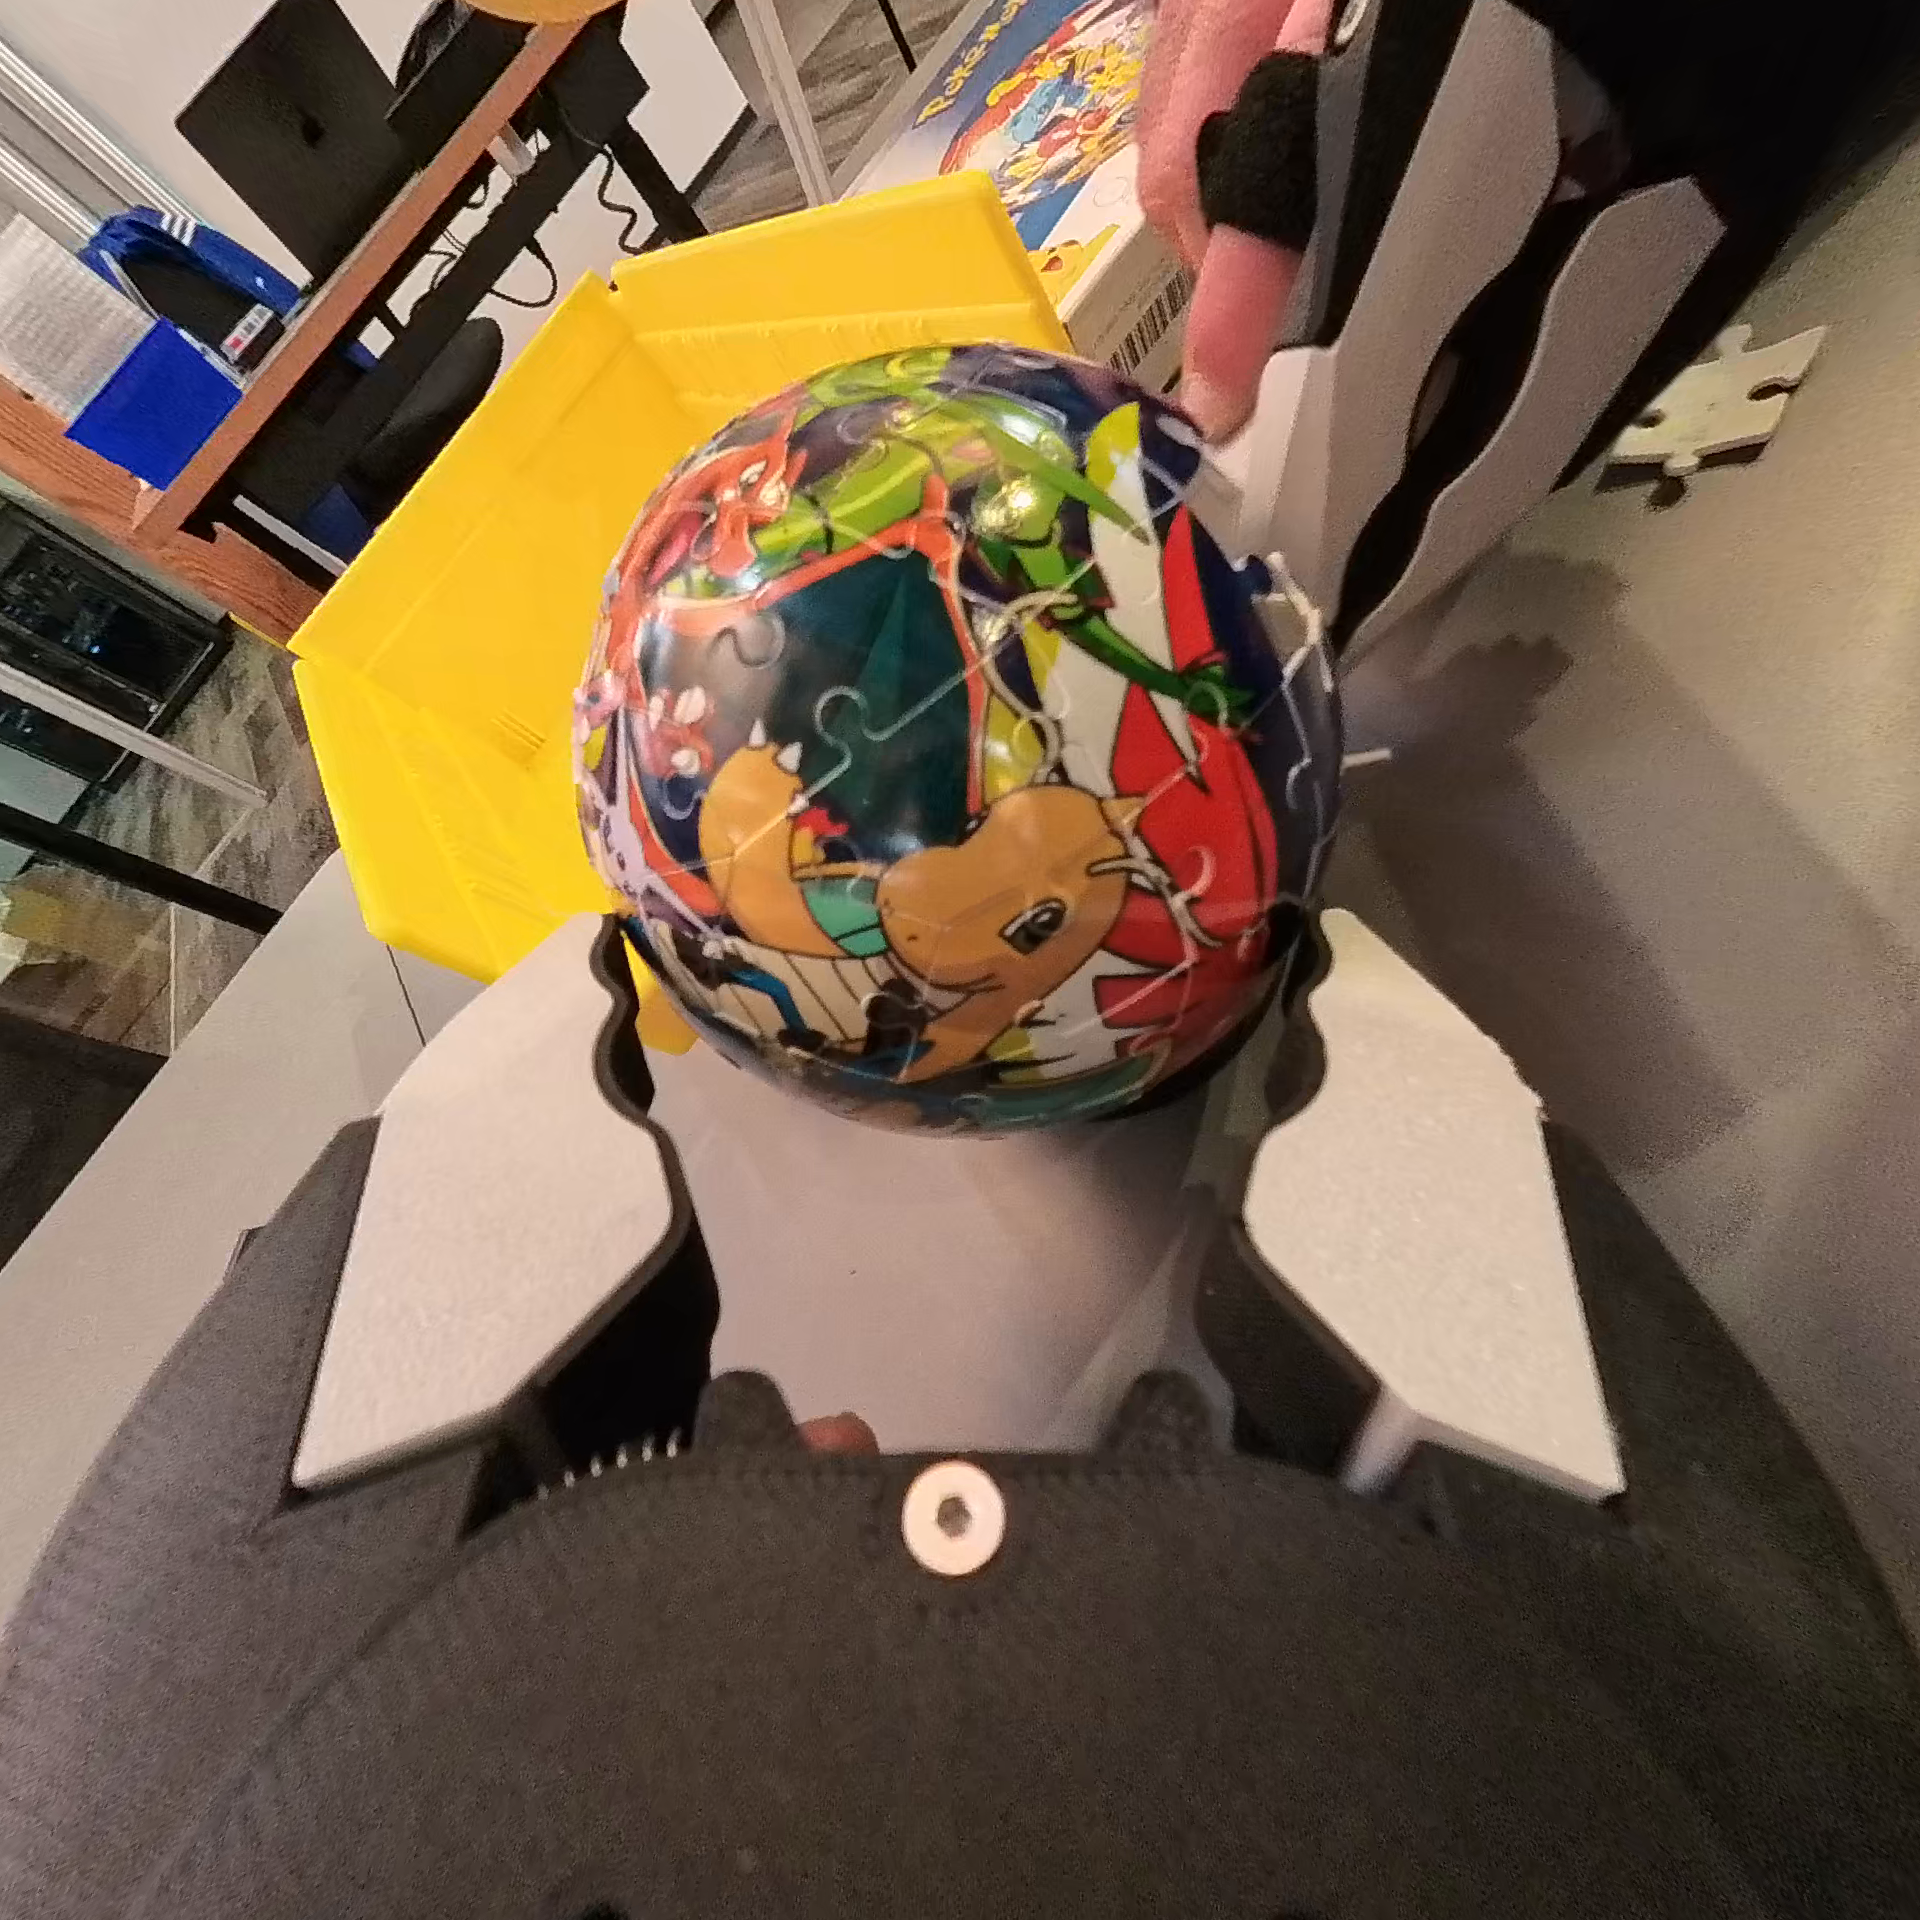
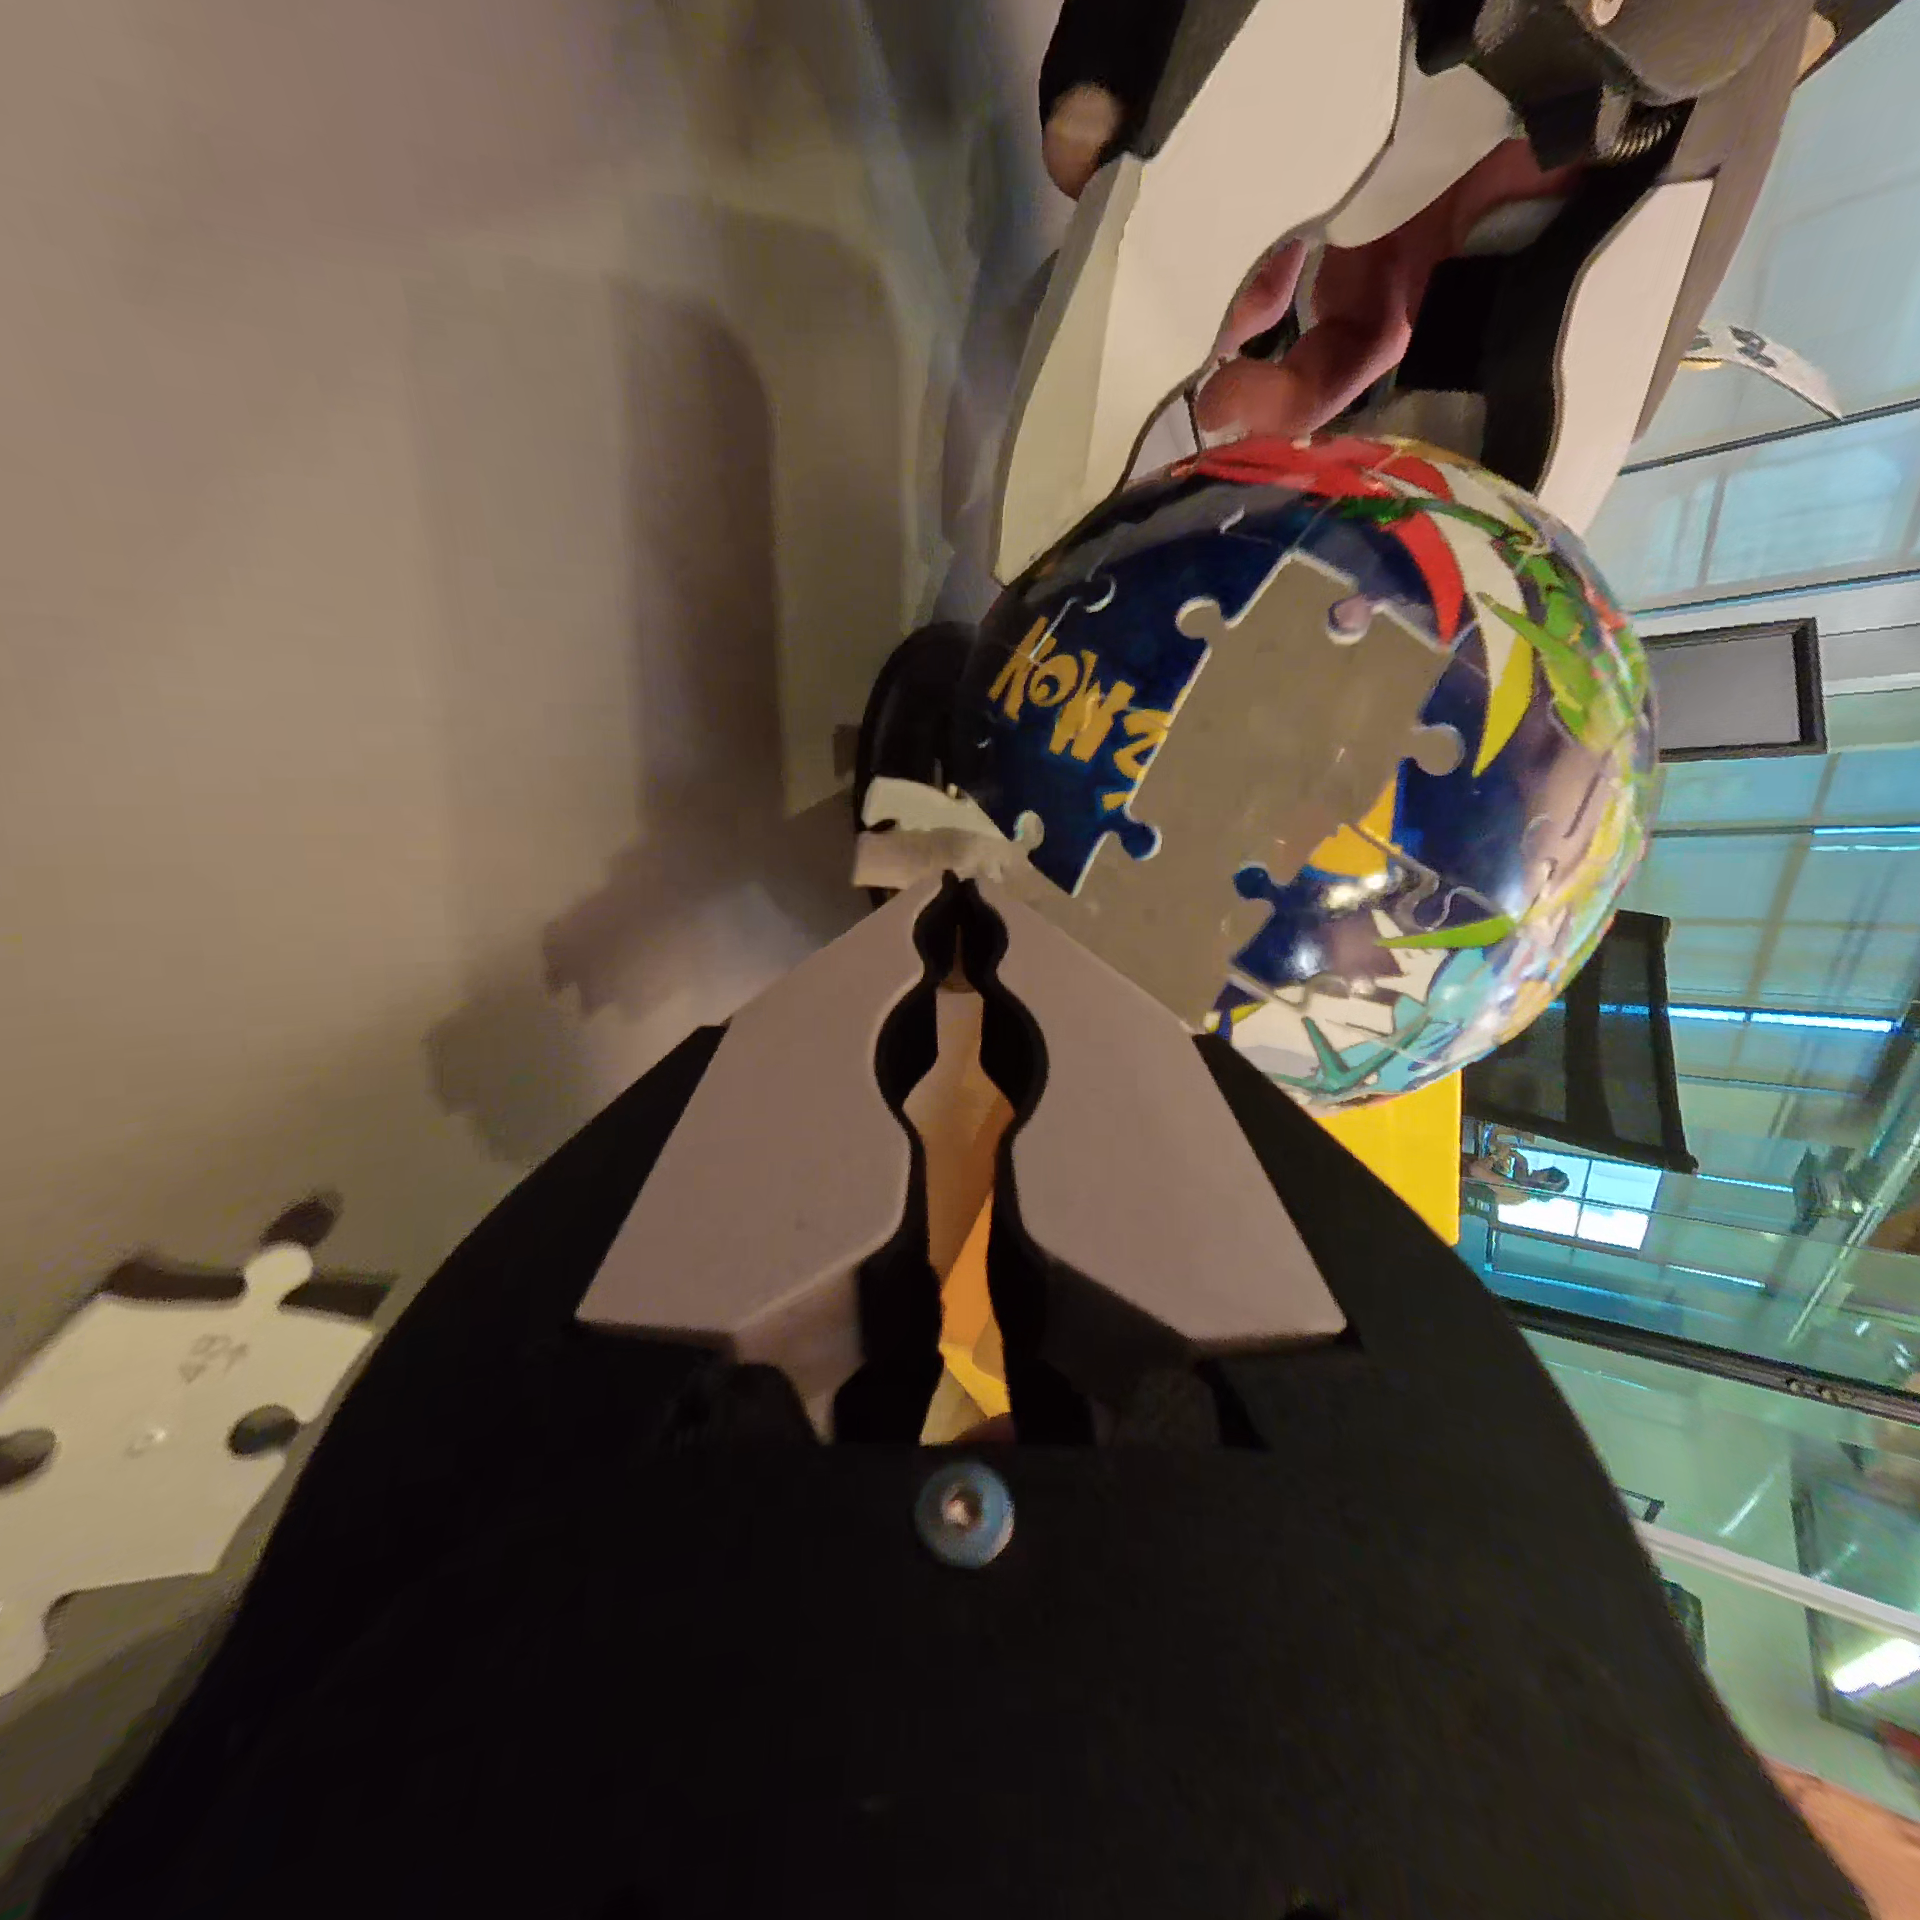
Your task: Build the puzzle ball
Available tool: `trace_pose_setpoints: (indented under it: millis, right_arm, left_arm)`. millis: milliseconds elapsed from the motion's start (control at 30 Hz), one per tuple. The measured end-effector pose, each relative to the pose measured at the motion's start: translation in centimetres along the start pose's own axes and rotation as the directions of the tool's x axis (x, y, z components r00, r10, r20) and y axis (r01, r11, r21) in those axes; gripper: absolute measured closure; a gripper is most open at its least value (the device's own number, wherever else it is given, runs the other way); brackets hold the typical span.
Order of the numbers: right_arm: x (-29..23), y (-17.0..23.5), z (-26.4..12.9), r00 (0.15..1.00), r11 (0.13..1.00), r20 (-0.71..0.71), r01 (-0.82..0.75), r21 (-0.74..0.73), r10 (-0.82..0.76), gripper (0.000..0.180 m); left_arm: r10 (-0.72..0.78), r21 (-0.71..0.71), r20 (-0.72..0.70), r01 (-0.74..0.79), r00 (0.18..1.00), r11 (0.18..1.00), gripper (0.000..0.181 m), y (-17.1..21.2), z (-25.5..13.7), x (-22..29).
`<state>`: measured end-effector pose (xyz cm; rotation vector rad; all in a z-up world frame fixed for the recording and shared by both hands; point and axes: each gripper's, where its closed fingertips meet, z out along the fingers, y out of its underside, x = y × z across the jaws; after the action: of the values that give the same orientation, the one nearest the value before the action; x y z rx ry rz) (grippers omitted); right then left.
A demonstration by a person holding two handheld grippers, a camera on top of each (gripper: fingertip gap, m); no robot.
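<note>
The colourful puzzle ball is held off the table between the two fingers of my left gripper, which is shut on its sides. In the right wrist view the ball shows a grey gap where pieces are absent. My right gripper is shut, its tips pinching a small white puzzle piece at the ball's edge, beside the gap. The right gripper also shows in the left wrist view, touching the ball's upper right.
A yellow bin stands behind the ball, with the puzzle box beyond it. A loose white puzzle piece lies on the grey table; it also shows in the right wrist view. Desks and chairs stand past the table edge.
</note>
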<state>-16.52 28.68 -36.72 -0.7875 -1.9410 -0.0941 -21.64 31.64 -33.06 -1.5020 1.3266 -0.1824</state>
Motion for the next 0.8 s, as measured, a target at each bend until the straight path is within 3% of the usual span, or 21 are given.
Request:
trace_pose_setpoints:
  millis: [100,200,300,367,600,800]
  right_arm:
    - [-0.6,0.0,0.1,1.0,1.0,0.017,-0.004,-0.009,0.005,0.18]
    - [-0.6,-0.1,-0.7,0.989,0.99,0.056,-0.135,0.027,0.134,0.179]
    - [-1.4,-1.2,-1.6,0.971,0.973,0.106,-0.222,0.064,0.215,0.154]
    - [-2.2,-1.6,-1.2,0.967,0.97,0.097,-0.239,0.048,0.233,0.153]
    - [-0.8,-0.3,0.5,0.965,0.964,-0.088,-0.255,-0.074,0.248,0.17]
    - [-0.5,-0.1,0.5,0.973,0.975,-0.102,-0.212,-0.062,0.206,0.176]
  left_arm:
    - [0.002,-0.002,0.0,-0.002,1.0,1.0,0.064,0.0,0.0,0.0]
    - [0.003,-0.004,0.002,-0.002,1.0,1.0,0.064,0.0,0.0,0.0]
    - [0.003,-0.004,0.003,-0.003,1.0,1.0,0.064,0.0,0.0,0.0]
    - [0.002,-0.002,0.003,-0.002,1.0,1.0,0.064,0.0,0.0,0.0]
    - [0.002,-0.003,0.011,-0.002,1.0,1.0,0.064,0.0,0.0,0.0]
    - [0.0,0.002,0.015,0.0,1.0,1.0,0.064,0.1,0.0,-0.2]
